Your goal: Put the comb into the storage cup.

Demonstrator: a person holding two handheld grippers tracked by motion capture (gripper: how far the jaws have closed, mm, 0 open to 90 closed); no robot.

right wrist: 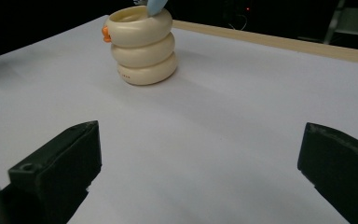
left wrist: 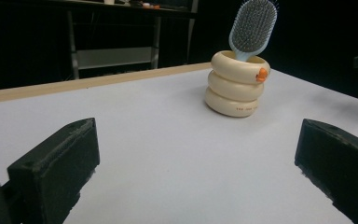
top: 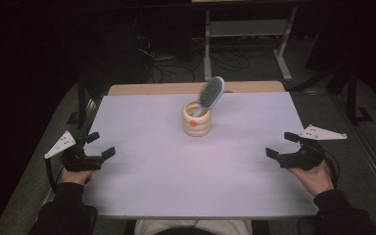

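Left tongs (top: 94, 147): mine, jaws wide, empty, at the table's (top: 152, 186) left edge.
Right tongs (top: 280, 145): wide, empty, at the right edge.
Brush (top: 210, 94): handle down in the cup (top: 197, 122), mid-table, leaning on its rim so the head stays up.

Cream ribbed holder of three stacked rings with small orange knob (top: 197, 119) stands upright, well ahead of both claws, roughly midway between them. Light-blue oval hairbrush with grey bristles (top: 211, 93) sits handle-down inside it, head tilted away right.
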